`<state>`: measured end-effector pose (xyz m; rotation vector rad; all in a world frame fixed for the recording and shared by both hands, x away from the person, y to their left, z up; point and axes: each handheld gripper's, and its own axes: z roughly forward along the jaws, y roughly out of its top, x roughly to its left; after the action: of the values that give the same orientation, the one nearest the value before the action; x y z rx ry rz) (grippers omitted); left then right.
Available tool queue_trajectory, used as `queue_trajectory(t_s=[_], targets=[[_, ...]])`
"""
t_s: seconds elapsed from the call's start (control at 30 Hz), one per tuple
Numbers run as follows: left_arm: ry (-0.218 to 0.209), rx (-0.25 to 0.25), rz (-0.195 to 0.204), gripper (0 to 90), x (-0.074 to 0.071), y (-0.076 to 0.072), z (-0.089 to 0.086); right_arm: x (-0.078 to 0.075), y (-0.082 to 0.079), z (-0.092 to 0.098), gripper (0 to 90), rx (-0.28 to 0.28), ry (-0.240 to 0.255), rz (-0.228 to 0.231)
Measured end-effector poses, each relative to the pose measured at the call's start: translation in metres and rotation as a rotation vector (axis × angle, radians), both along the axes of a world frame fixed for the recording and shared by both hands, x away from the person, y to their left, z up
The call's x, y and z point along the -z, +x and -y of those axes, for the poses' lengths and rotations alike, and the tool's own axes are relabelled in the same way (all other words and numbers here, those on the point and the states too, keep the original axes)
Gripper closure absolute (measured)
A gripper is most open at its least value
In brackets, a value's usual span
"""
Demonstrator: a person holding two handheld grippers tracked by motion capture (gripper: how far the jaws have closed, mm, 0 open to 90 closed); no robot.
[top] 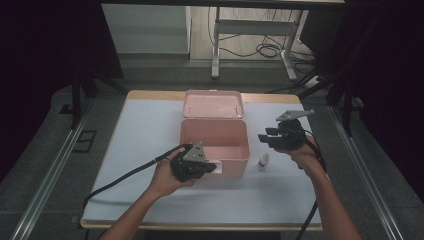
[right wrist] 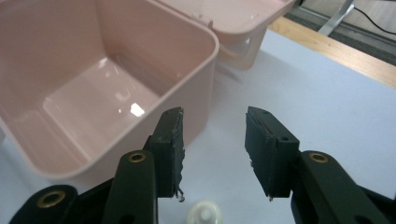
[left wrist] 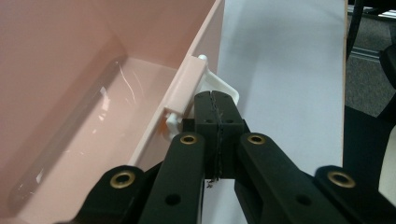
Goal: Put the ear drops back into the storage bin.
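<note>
The right gripper's [right wrist: 212,140] jaws stand apart, empty, above the small white bottle [right wrist: 203,213], half cut off, beside the open pink box [top: 240,147]. The left gripper's [left wrist: 215,105] jaws are pressed together at the box's white front latch [left wrist: 219,84]; whether they pinch it is unclear.

Glossy smooth pink plastic box [right wrist: 107,88], center frame; white plastic latch [left wrist: 219,84]; matt white table cover [top: 145,130]; wood table edge [top: 150,94]; matt black gripper pads [right wrist: 170,140], brass rivets.
</note>
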<state>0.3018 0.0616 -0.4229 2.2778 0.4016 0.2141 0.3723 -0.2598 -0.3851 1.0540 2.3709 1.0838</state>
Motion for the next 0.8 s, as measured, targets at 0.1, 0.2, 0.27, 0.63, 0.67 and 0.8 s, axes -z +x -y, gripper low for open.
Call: queue_trajectory(t_s=[0.1,0.2,0.27,0.63,0.67,0.8], targets=[[-0.001,0.001,-0.001,90.0,0.000,0.000,0.000,0.001,-0.003,0.002,56.9,-0.001,-0.024,-0.014],[-0.001,0.001,-0.002,90.0,0.000,0.000,0.000,0.002,-0.006,0.003,56.9,-0.006,-0.045,-0.029],[-0.002,0.001,-0.002,90.0,0.000,0.000,0.000,0.003,-0.008,0.004,56.8,-0.007,-0.056,-0.035],[-0.004,-0.001,-0.001,90.0,0.000,0.000,0.000,0.025,-0.012,0.002,55.8,-0.035,-0.131,-0.117],[-0.003,-0.001,-0.001,90.0,0.000,0.000,0.000,0.027,-0.012,0.002,55.7,-0.034,-0.134,-0.126],[-0.004,0.000,-0.002,90.0,0.000,0.000,0.000,0.035,-0.012,0.001,55.2,-0.039,-0.145,-0.152]])
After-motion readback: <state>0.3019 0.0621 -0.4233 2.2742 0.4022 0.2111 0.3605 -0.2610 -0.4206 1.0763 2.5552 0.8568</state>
